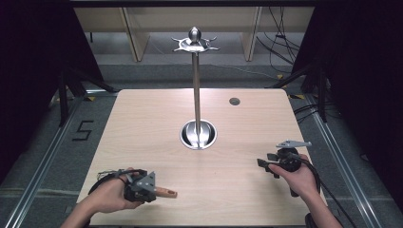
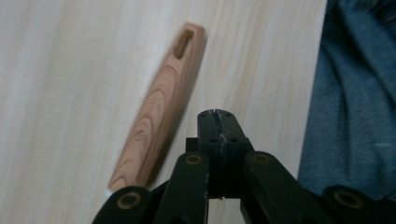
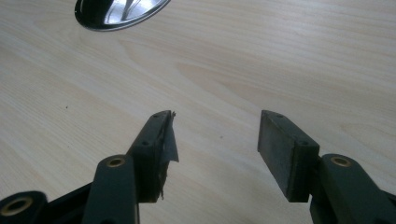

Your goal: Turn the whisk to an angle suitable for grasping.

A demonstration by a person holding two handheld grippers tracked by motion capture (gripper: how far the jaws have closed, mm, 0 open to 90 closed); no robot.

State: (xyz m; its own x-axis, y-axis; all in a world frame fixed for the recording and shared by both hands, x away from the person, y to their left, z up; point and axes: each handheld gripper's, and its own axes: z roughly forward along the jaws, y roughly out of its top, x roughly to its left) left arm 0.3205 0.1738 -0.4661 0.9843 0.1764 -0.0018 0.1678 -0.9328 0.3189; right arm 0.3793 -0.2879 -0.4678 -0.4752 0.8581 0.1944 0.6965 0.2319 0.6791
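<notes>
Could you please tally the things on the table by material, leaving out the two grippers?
Metal: 1, the tall silver hook stand on its round base
Wood: 1, the slotted brown wooden handle
Total: 2

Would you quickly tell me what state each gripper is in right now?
Left gripper: jaws shut on nothing; the wooden handle lies beside them.
Right gripper: jaws open, empty, above the table.

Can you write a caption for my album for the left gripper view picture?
Closed black tongs hover over a pale wooden table beside a slotted wooden handle.
</notes>
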